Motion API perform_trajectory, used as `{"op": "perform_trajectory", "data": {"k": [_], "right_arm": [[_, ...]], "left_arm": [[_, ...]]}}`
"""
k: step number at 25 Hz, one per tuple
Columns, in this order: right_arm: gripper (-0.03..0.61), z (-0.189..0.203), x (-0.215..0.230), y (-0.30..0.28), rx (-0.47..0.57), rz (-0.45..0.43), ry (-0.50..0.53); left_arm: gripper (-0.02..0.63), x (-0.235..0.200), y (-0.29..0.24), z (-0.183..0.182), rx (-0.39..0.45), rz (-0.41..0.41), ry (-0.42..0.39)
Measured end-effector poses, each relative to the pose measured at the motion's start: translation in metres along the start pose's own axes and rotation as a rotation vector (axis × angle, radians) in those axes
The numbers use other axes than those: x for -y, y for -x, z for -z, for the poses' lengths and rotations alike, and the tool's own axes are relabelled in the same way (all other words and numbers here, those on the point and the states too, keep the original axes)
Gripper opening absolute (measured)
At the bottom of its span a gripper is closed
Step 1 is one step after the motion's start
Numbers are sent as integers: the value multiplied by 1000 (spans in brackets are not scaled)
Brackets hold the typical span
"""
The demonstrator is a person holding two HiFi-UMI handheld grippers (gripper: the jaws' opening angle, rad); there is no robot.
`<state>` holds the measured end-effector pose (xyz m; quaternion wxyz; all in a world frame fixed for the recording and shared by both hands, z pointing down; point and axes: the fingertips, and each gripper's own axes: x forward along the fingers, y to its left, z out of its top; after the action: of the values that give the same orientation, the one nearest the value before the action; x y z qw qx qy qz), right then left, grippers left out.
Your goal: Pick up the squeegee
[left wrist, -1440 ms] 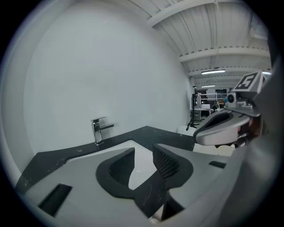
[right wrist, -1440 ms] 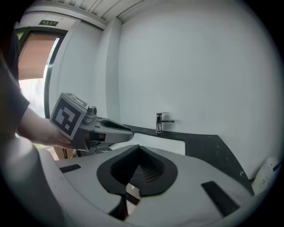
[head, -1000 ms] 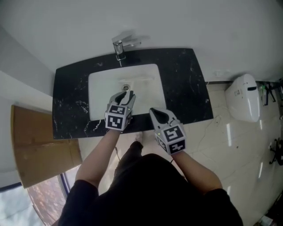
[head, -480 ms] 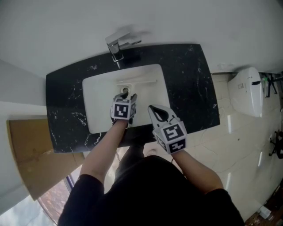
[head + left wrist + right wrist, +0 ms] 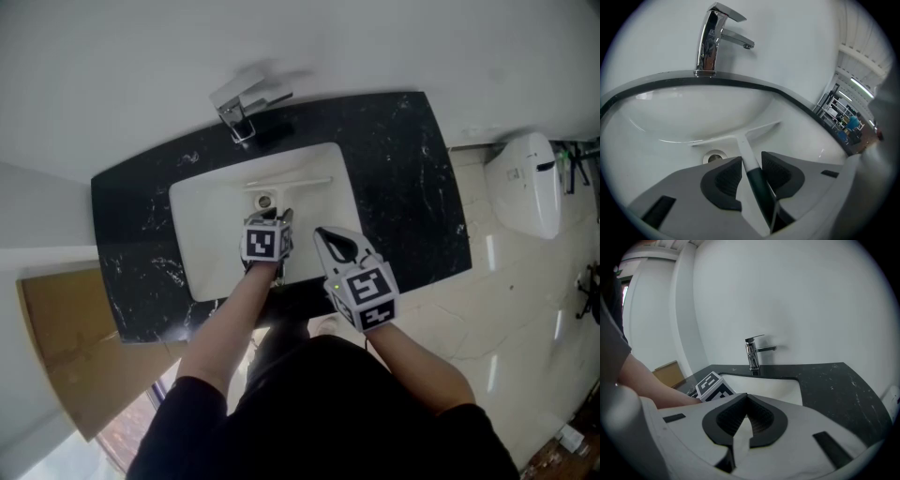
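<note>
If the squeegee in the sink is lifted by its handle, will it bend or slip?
The squeegee looks like slim hard plastic: probably stiff and light. The left gripper grips its smooth handle, with the wide blade at the far end, so it might twist or slip slightly.

No legible txt, labels, nos. or signs in any view
</note>
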<state>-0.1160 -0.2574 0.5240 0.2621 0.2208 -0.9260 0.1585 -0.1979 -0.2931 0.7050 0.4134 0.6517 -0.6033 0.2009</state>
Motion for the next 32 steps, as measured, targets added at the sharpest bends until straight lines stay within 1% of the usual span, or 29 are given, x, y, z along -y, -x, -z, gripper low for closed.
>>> {"op": "perform_trajectory", "data": {"k": [3, 6, 7, 10, 14, 17, 20, 25, 28, 32], "right_arm": [[8, -3, -1, 2, 13, 3, -9], [8, -6, -2, 8, 26, 6, -8], [8, -6, -2, 11, 29, 8, -4], [9, -7, -4, 23, 49, 17, 13], [9, -17, -14, 43, 97, 7, 17], [9, -22, -23, 64, 134, 3, 34], [9, -24, -33, 90, 176, 1, 51], [9, -18, -50, 140, 245, 1, 80], [9, -12, -64, 173, 279, -7, 86], [9, 0, -81, 213, 313, -13, 113]], "left_arm": [[133, -1, 1, 0, -2, -10, 3], [126, -4, 9, -6, 11, -37, -10], [112, -4, 12, -8, 15, -46, -17], [103, -3, 25, -12, 28, -59, -31], [101, 7, 52, -30, 93, -69, -66], [98, 20, 80, -47, 150, -84, -118], [100, 30, 112, -58, 210, -119, -169], [98, 75, 174, -71, 318, -150, -307], [98, 109, 212, -72, 383, -153, -377], [97, 151, 256, -58, 429, -148, -455]]}}
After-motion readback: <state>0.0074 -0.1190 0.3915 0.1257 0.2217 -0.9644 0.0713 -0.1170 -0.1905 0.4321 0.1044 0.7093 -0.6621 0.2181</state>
